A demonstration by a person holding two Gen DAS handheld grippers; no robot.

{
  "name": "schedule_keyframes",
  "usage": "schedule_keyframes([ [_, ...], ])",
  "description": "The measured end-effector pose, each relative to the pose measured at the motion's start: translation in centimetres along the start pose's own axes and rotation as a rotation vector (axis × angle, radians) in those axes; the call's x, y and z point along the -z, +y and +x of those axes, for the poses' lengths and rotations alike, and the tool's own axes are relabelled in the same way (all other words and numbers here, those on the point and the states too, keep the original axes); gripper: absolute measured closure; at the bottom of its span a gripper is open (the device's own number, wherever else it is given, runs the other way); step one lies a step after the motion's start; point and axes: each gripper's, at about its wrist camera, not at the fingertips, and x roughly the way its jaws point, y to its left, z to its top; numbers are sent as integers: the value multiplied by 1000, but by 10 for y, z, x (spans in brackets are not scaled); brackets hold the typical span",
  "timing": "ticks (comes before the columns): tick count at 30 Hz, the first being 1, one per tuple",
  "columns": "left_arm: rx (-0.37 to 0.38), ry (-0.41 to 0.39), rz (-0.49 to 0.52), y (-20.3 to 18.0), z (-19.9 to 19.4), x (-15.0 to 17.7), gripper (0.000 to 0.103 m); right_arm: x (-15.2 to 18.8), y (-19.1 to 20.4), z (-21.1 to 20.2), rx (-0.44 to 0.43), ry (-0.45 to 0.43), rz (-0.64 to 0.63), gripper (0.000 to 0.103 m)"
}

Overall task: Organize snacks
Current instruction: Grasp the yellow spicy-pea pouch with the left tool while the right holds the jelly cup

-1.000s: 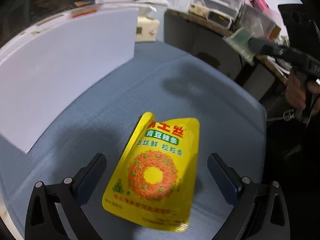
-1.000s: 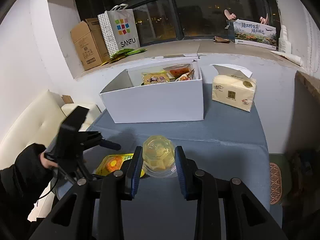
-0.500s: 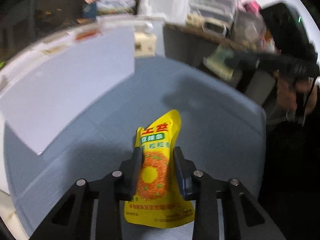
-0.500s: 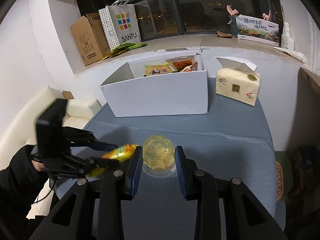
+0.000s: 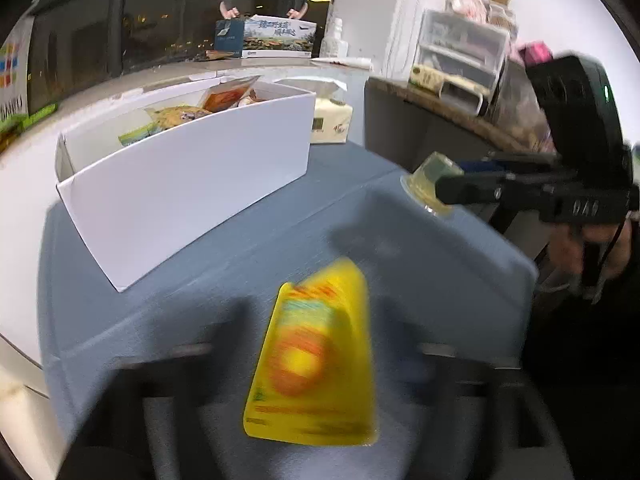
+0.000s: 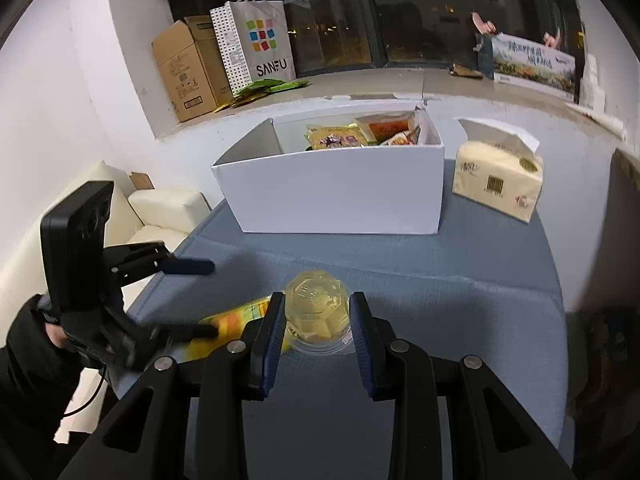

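Note:
A yellow snack pouch shows blurred in the middle of the left wrist view, above the blue-grey table. My left gripper is blurred by motion, its fingers spread wider than the pouch. In the right wrist view the left gripper has its two fingers well apart, and the pouch is by the lower one. My right gripper is shut on a clear jelly cup with yellow contents. That cup hangs above the table's right side.
An open white box with several snack packs inside stands at the back of the table. A tissue pack sits to its right. A cream sofa lies beyond the left table edge, a dark counter to the right.
Open around the flat pouch a second ago, the left gripper then shut on it and rose; now its fingers are apart again. The right gripper kept the cup and came higher.

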Motion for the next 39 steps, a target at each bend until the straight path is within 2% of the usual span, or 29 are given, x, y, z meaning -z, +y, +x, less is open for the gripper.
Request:
schedule_keyframes([
  [10,50,150,117,-13,49,9,8,7,-10,-4,6,4,32,68],
  [13,78,198,101,-8,71,11,11,10,-10,-3,3,10,35,68],
  [14,77,176,103,-7,73,10,14,10,-10,-2,2,11,36,68],
  [17,76,163,80,-5,72,6,51,11,-11,-2,4,15,39,68],
  [18,93,161,33,0,69,4,57,11,-12,-2,2,14,43,68],
  [22,51,138,45,-4,58,12,62,12,-14,-1,-3,13,55,68],
  [26,33,61,5,-3,35,12,62,10,-12,1,-4,12,50,68],
  [30,-13,-76,-67,9,-2,-8,62,-4,-9,1,1,-7,40,68],
  [36,-120,-277,-249,53,-50,-58,62,-62,-6,4,-24,-92,24,68],
  [39,-165,-338,-316,75,-59,-86,62,-97,-6,13,-46,-117,33,68],
])
